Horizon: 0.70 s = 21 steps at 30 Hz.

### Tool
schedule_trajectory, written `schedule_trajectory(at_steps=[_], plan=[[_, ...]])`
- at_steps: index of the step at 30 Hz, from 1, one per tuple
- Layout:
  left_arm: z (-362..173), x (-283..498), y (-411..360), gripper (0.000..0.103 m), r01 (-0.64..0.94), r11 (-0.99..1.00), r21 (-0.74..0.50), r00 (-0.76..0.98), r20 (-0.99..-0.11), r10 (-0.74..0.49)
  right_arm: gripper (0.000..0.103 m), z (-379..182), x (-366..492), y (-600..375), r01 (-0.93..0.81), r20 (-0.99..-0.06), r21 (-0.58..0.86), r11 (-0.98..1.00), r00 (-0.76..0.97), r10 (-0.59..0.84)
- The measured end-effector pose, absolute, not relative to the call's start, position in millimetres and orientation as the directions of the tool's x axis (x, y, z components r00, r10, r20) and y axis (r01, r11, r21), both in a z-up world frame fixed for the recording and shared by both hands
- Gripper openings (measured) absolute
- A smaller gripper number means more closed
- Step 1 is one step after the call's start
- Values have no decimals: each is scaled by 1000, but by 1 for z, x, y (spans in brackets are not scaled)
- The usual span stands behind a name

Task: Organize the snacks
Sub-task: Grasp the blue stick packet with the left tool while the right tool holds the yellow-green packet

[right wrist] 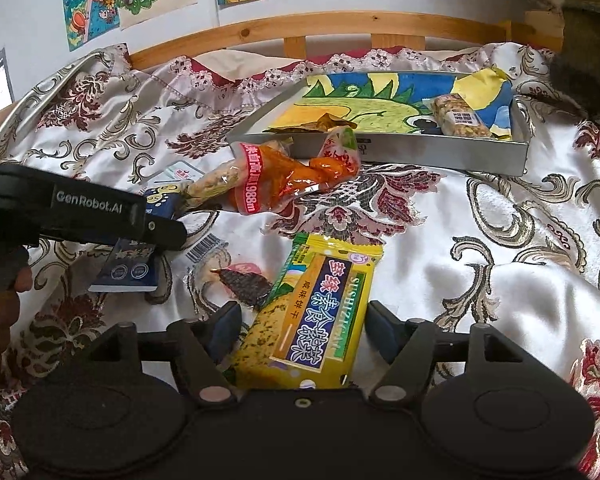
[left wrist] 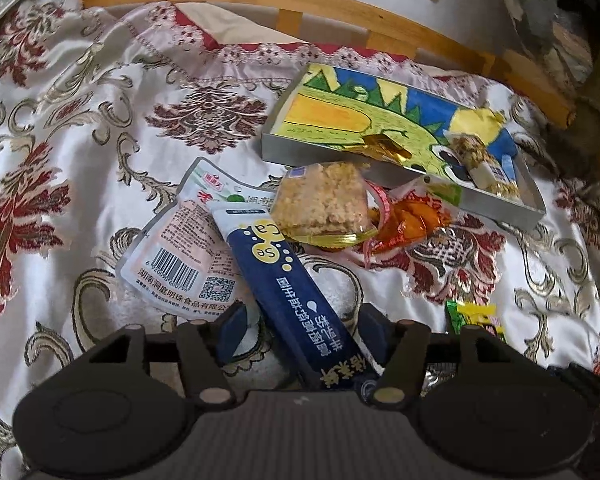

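Between the spread fingers of the right gripper (right wrist: 302, 332) a yellow cracker packet (right wrist: 312, 312) is seen lying on the bedspread (right wrist: 480, 272), a gap left at each pad. A dark blue stick packet (left wrist: 296, 292) lies likewise between the parted fingers of the left gripper (left wrist: 304, 334), unpressed. Beyond both packets a grey tray (right wrist: 440, 154) is set, a cereal bar (right wrist: 460, 120) inside it; an orange snack bag (right wrist: 284, 180) rests just before the tray's near wall.
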<state>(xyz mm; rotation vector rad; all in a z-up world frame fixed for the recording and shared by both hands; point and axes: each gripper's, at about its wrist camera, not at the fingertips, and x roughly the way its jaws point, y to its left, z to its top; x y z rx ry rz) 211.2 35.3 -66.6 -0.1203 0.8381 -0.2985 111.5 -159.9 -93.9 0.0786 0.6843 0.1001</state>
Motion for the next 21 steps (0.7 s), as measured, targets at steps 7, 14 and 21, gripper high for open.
schedule_trajectory(at_steps=[7, 14, 21], plan=[[-70, 215, 36, 74, 154, 970, -185, 649, -722, -241, 73, -95, 111, -159, -68, -624, 103, 992, 773, 118], [-70, 211, 24, 64, 172, 980, -97, 673, -715, -189, 77, -97, 113, -156, -68, -626, 78, 995, 774, 102], [-67, 202, 10, 40, 214, 975, -53, 688, -701, -189, 66, -97, 112, -160, -46, -620, 93, 995, 779, 94]])
